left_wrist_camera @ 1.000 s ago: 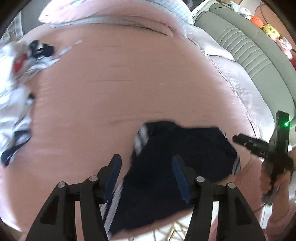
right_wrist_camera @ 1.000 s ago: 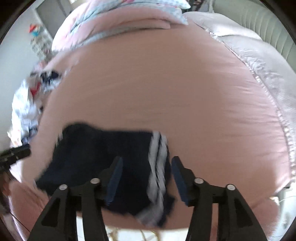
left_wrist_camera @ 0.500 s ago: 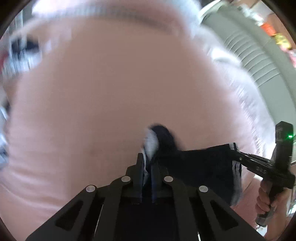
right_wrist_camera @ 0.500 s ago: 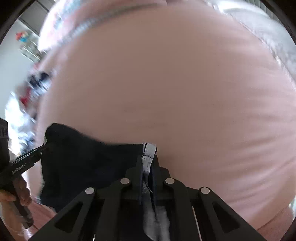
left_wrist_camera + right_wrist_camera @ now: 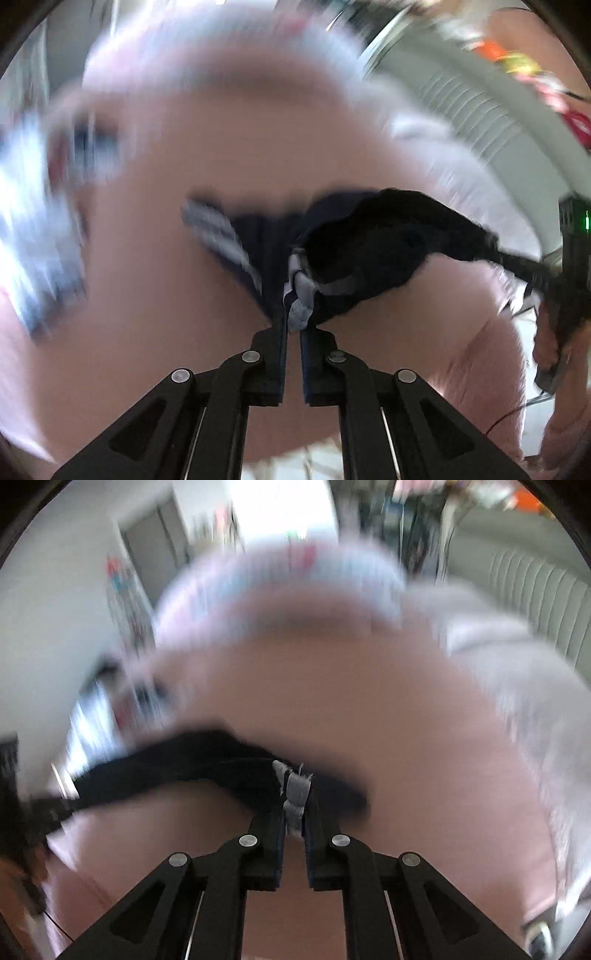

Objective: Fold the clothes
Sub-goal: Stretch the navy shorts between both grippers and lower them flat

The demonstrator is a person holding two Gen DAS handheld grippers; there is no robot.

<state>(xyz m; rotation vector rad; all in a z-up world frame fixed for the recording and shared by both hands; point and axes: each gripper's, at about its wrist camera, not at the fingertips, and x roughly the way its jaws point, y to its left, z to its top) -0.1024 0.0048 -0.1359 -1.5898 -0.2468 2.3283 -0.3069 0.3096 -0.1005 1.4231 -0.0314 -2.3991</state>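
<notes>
Your left gripper (image 5: pixel 293 325) and right gripper (image 5: pixel 294 819) each clamp a striped corner of the navy garment (image 5: pixel 369 251), which hangs stretched between them above the pink bed (image 5: pixel 207 177).

Bright daylight, heavy motion blur, fisheye-warped dark edges.

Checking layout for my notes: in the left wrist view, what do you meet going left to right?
Clothes pile → left gripper clamped on the dark garment → right gripper → grey headboard.
</notes>
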